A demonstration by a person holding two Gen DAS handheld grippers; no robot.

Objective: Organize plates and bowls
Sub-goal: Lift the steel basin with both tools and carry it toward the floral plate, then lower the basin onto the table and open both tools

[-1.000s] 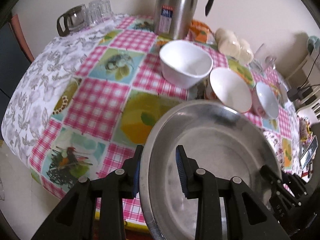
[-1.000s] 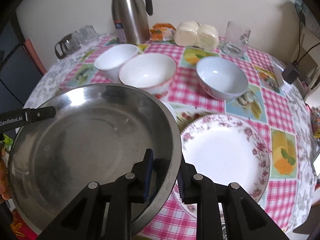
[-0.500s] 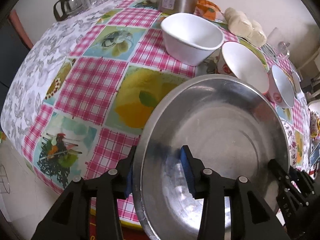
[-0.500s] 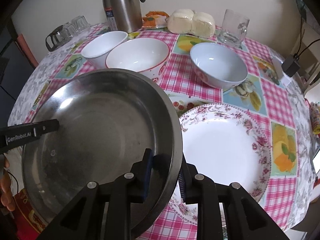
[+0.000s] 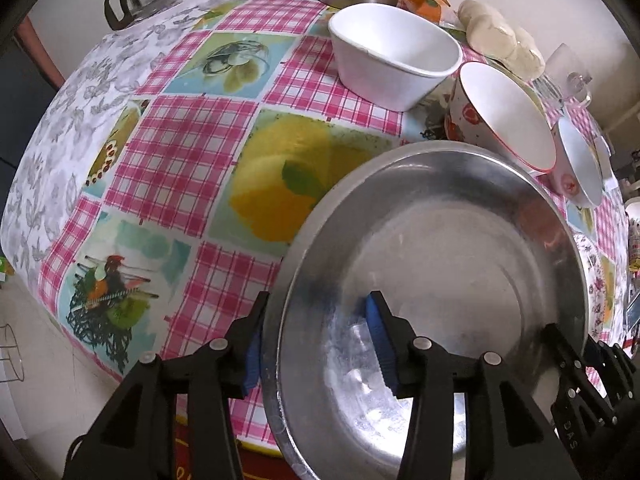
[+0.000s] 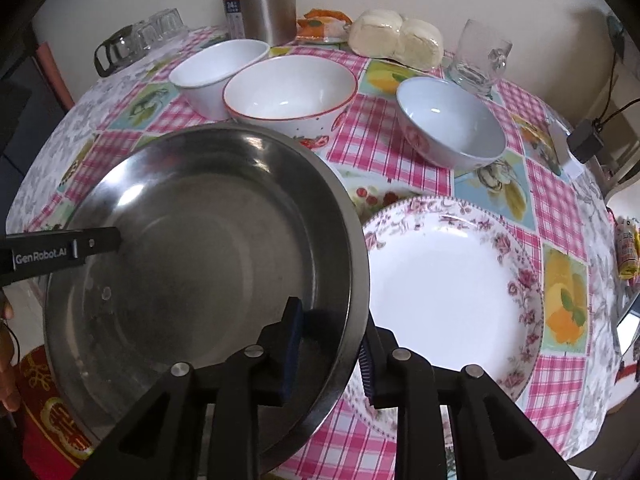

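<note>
A large steel plate [image 5: 440, 280] [image 6: 200, 240] hangs over the near edge of the table, between both grippers. My left gripper [image 5: 316, 320] straddles its left rim; its jaws are opening, and the inner pad stands clear of the metal. My right gripper [image 6: 330, 324] is shut on the plate's right rim, which overlaps a floral plate [image 6: 452, 280]. Behind them stand a white bowl [image 6: 216, 68], a red-rimmed bowl [image 6: 288, 88] and a pale blue bowl [image 6: 448, 124].
A steel thermos [image 6: 260, 0], wrapped buns [image 6: 396, 40], a glass mug [image 6: 480, 56] and upturned glasses [image 6: 140, 36] line the back of the table. A charger with cable [image 6: 584, 144] lies at the right edge. Checked cloth [image 5: 180, 152] shows left of the steel plate.
The steel plate has come down closer to the tablecloth. The left jaws have spread wider around its rim. The right grip looks the same.
</note>
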